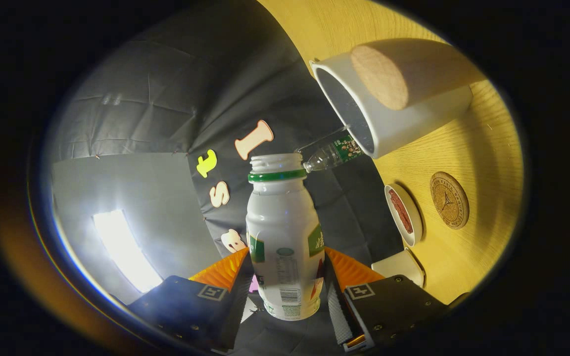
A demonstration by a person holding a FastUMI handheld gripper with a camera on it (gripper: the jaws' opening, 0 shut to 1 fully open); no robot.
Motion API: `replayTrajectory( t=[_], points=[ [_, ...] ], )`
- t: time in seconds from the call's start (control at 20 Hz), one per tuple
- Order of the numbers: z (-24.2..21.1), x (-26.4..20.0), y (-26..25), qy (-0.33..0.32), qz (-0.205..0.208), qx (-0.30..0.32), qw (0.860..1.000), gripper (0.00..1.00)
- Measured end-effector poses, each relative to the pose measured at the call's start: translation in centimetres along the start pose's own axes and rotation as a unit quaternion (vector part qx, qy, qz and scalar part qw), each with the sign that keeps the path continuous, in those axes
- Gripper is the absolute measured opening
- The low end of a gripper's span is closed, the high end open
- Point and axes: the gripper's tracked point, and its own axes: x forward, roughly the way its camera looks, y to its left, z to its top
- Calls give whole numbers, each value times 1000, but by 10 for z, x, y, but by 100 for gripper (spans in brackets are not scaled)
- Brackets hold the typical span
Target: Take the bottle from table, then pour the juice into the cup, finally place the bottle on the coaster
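My gripper (287,257) is shut on a white juice bottle (282,217) with a green neck ring, both fingers pressing on its lower body. The cap is off and the mouth is bare. The whole view is rolled, so the bottle lies tipped over with its mouth toward the white cup (399,123). The cup's dark opening faces the bottle's mouth, with a gap between mouth and rim. No juice shows in the air. The round cork coaster (449,200) lies on the wooden table (488,148) beyond the right finger, bare.
A white cylinder with a cork end (379,76) stands against the cup. A clear plastic bottle (332,153) lies behind the cup. A small white dish with red contents (403,213) sits beside the coaster, and a white square object (400,264) is near the right finger.
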Motion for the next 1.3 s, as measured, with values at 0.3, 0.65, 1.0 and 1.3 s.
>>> replayTrajectory(
  t=[0.3, 0.65, 1.0, 1.3],
  points=[
    [0, 2, 3, -7, 3, 13, 1000, 72],
    [2, 1, 5, -14, 9, 16, 1000, 72],
    [-13, 11, -25, 56, -53, -195, 978, 72],
    [-4, 1, -52, 117, -95, -405, 902, 72]
  ],
)
